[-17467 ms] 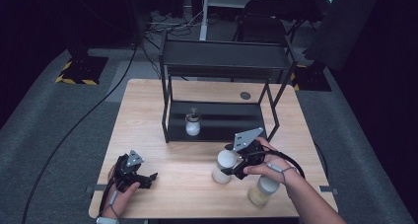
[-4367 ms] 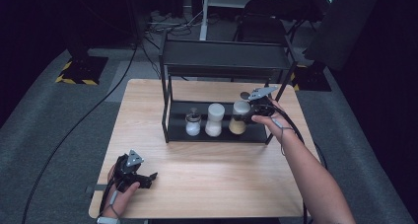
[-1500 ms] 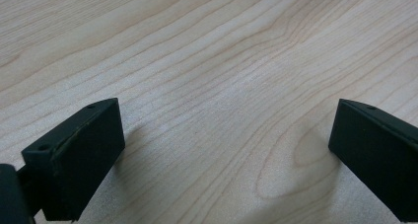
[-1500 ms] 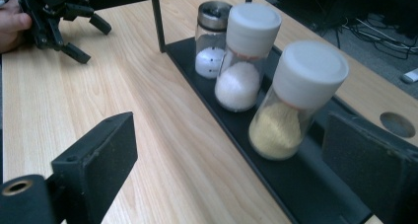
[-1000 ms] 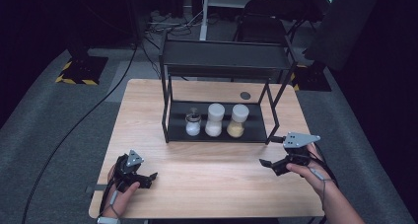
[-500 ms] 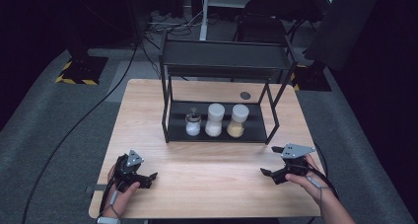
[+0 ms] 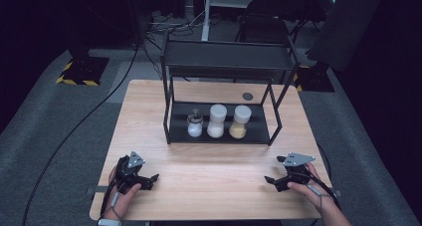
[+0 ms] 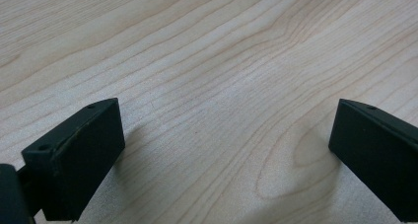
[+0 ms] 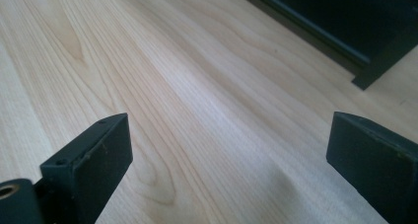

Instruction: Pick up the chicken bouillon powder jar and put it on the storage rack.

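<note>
Counter (image 7: 214, 171) is light wood, and the black rack (image 7: 221, 94) stands at its far middle, open-fronted with a solid top shelf. On the rack's bottom shelf three jars stand in a row, close together: small shaker jar (image 7: 194, 125) at left, white-filled jar (image 7: 216, 121) in the middle, tan-filled jar (image 7: 241, 122) at right. What changed: a few seconds back my right tool (image 7: 272, 181) was up at the rack with the tan-filled jar, now it is pulled back to the near right edge of the counter, low over the wood, jaws wide apart, holding nothing. My left tool (image 7: 152, 178) has stayed parked at the near left edge, jaws also spread wide, empty. My read: all three jars are shelved, so the stocking job looks finished and both hands are back at rest. Small dark round thing (image 7: 247, 96) lies on the counter behind the rack, can't tell what it is. Hard to see: jar labels and contents are too small to make out, the rack's top shelf blocks the rear of the bottom shelf, and my right forearm is cut off at the bottom edge of the high view.
</note>
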Demonstrator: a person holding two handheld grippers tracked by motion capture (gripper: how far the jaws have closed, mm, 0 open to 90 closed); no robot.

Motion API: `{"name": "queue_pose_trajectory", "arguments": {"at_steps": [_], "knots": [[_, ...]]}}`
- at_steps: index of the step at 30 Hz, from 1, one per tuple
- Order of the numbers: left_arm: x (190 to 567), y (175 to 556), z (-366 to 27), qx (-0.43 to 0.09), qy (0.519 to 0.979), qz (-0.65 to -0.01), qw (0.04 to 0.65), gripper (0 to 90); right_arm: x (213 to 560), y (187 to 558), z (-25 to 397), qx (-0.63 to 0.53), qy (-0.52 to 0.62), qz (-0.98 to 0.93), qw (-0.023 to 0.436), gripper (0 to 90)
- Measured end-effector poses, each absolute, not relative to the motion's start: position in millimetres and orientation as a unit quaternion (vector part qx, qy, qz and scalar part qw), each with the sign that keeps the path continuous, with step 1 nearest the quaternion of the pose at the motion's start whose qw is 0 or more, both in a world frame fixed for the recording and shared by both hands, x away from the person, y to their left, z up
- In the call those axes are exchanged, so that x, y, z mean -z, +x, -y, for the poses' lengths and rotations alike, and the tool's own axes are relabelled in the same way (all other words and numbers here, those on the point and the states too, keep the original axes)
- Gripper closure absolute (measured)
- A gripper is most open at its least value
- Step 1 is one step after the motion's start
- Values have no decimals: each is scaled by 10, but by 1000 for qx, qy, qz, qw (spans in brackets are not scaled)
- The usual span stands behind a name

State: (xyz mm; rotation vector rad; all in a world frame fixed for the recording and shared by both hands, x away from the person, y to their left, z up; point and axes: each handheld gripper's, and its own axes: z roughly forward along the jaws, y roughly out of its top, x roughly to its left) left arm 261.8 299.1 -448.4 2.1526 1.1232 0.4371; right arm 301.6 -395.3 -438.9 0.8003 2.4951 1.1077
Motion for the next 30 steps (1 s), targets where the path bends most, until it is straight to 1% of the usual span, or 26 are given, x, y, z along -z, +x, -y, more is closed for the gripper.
{"name": "queue_pose_trajectory", "arguments": {"at_steps": [9, 13, 17, 30], "knots": [[4483, 2620, -2992, -167, 824, -430, 331, 4, 4514, 2987, 3976, -370, 293, -870, 144, 32], [4484, 2619, -2992, -167, 823, -430, 331, 4, 4515, 2974, 3975, -370, 301, -868, 140, 30], [4485, 2618, -2991, -167, 823, -430, 331, 4, 4510, 2976, 3978, -366, 307, -868, 137, 3], [4484, 2618, -2991, -167, 823, -430, 331, 4, 4509, 2963, 3970, -365, 312, -866, 138, 2]]}}
